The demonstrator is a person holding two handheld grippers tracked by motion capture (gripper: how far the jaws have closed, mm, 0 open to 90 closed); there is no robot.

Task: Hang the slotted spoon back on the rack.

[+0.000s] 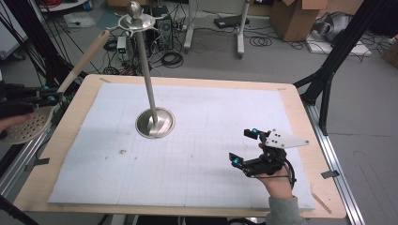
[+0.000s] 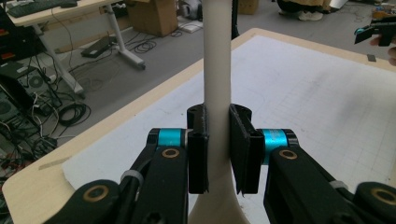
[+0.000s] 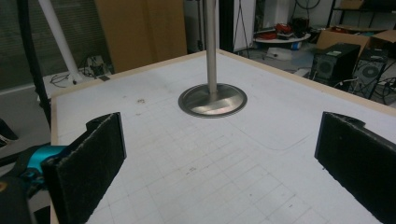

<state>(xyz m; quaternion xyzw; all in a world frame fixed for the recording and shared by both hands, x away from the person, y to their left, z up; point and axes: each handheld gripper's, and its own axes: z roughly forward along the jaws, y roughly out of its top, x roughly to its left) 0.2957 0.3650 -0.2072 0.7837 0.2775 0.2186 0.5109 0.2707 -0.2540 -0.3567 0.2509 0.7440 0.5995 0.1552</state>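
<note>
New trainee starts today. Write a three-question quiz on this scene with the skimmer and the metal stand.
1. True or false: the right gripper holds the perforated skimmer.
2. Where does the skimmer's round head hang? A) over the middle of the white mat B) past the table's left edge C) on a hook of the stand
3. Fill in: the left gripper is clamped on the skimmer's ____.

Key
1. False: the right gripper's jaws stand wide apart with nothing between them, over the white mat.
2. B: it hangs beyond the table edge, away from the metal stand.
3. Handle, the pale shaft between the jaws.
</note>
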